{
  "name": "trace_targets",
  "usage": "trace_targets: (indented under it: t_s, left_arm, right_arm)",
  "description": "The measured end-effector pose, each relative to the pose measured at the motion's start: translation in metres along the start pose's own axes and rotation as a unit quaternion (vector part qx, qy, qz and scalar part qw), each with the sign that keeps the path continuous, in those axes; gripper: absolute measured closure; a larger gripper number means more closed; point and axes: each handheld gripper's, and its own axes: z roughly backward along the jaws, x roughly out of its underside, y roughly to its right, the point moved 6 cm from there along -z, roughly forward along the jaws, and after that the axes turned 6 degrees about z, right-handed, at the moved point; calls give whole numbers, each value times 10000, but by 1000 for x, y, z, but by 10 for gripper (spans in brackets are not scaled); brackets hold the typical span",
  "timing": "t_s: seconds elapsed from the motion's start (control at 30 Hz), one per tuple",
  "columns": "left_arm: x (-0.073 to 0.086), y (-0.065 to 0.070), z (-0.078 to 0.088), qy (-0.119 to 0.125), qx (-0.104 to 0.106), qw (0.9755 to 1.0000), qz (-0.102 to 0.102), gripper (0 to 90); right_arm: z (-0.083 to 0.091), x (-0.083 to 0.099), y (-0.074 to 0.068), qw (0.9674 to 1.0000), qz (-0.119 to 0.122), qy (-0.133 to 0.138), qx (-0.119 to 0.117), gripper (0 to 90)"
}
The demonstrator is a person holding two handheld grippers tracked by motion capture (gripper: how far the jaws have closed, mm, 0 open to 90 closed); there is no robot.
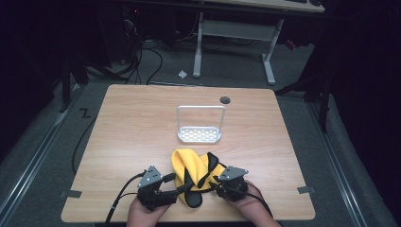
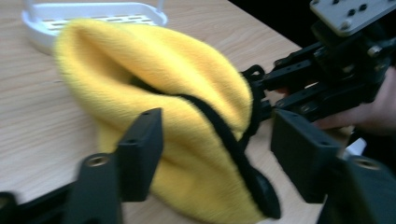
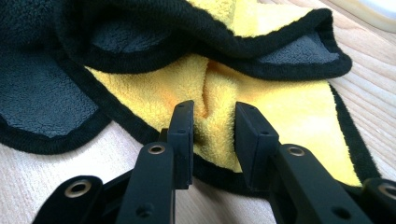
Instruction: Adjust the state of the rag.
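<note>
Yellow cloth (image 1: 189, 166) edged black, grey reverse; white rack (image 1: 199, 135); pale wood-grain table (image 1: 127, 132).

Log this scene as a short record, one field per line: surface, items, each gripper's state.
surface: wooden table
cloth: yellow with black edging, bunched up at the near edge between the grippers
rack: white, beyond the cloth, apart from it
left gripper: jaws wide, the cloth lies between them, pads not pressing on it
right gripper: jaws pinch a fold of the cloth near its black hem
hands: one behind each gripper, at the near table edge
</note>
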Motion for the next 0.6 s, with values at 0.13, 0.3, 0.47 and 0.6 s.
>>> trace_targets:
  t_s: [0.13, 0.3, 0.47, 0.6]
  left_arm:
    - [7, -1, -13, -241, -521, 9981, -217, 333]
    - [19, -16, -17, -647, -569, 9961, -206, 768]
    - [21, -24, -11, -622, -596, 9961, -190, 816]
    - [26, -40, 0, -630, -679, 9957, -24, 816]
  right_arm:
    - [0, 0, 0, 10000, 61, 13, 27, 700]
    - [2, 0, -2, 9998, 193, -83, 23, 829]
    - [3, 2, 5, 9997, 187, -114, 98, 843]
    - [6, 6, 20, 9995, 44, -112, 283, 842]
